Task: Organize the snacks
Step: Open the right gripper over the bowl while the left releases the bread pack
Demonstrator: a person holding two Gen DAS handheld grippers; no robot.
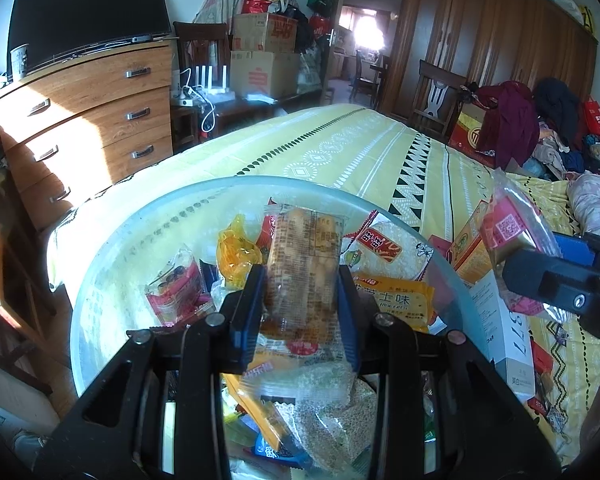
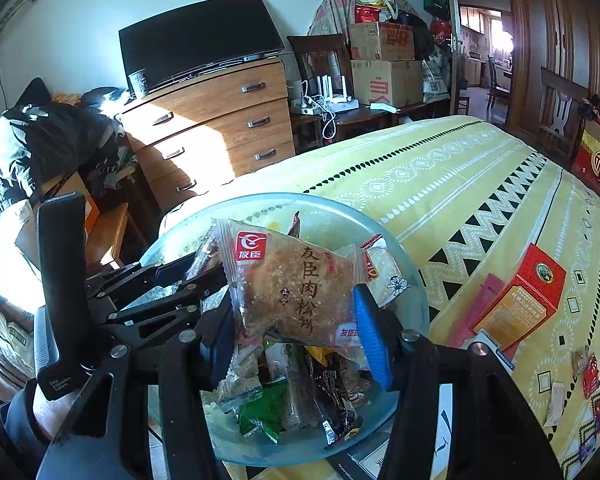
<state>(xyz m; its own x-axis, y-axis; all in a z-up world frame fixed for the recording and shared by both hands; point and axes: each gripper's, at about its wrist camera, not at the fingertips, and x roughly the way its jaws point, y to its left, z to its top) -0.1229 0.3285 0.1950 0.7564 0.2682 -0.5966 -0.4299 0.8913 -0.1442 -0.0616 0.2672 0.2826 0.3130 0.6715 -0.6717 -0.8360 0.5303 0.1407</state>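
A clear glass bowl (image 1: pixel 112 248) full of wrapped snacks sits on the yellow bed; it also shows in the right wrist view (image 2: pixel 414 280). My left gripper (image 1: pixel 300 280) is shut on a clear-wrapped biscuit stick packet (image 1: pixel 302 260) and holds it upright over the bowl. My right gripper (image 2: pixel 296 312) is shut on a meat floss cake packet (image 2: pixel 296 284) above the bowl. The right gripper also shows at the right edge of the left wrist view (image 1: pixel 556 276), and the left gripper at the left of the right wrist view (image 2: pixel 152 292).
A red-orange box (image 2: pixel 520 300) and small loose snacks (image 2: pixel 590 376) lie on the patterned bedsheet (image 2: pixel 440 176) to the right of the bowl. A white box (image 1: pixel 508 328) lies beside the bowl. A wooden dresser (image 1: pixel 92 120) with a TV stands beyond the bed's left edge.
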